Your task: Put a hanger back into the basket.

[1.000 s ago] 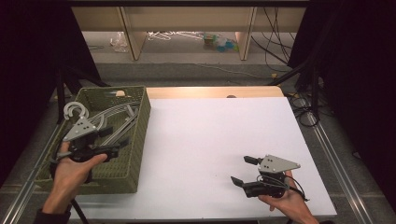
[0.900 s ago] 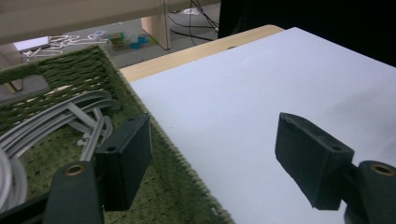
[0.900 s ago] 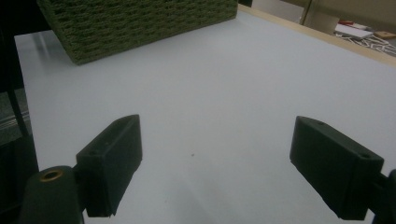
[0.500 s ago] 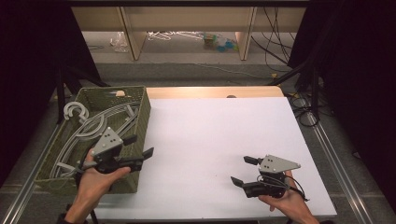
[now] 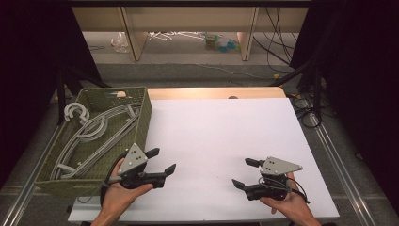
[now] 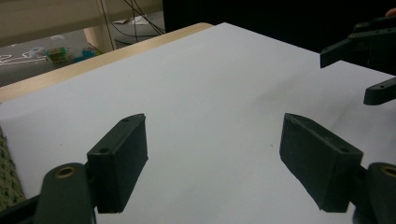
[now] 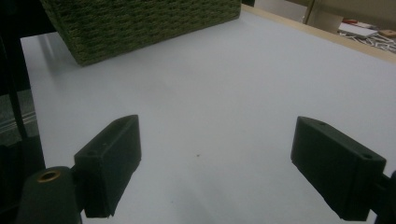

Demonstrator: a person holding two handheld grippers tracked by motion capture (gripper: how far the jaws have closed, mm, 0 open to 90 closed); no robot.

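left gripper [image 5: 160,161] jaws apart, empty | right gripper [image 5: 244,173] likewise | grey hangers [image 5: 94,134] lie in the woven basket [image 5: 144,113] | we judge them light, stiff, slick; we would grip a straight bar

no words, no numbers, no signs to read, not on the table, the basket or the grippers

white table top [image 5: 221,136] with a bare wooden strip [image 5: 214,92] along the far edge. green woven basket [image 5: 141,117] on the left end, containing grey plastic hangers [image 5: 89,136] lying flat. beyond the table, floor clutter [image 5: 221,42] and black cables [image 5: 277,28], partly blurred.
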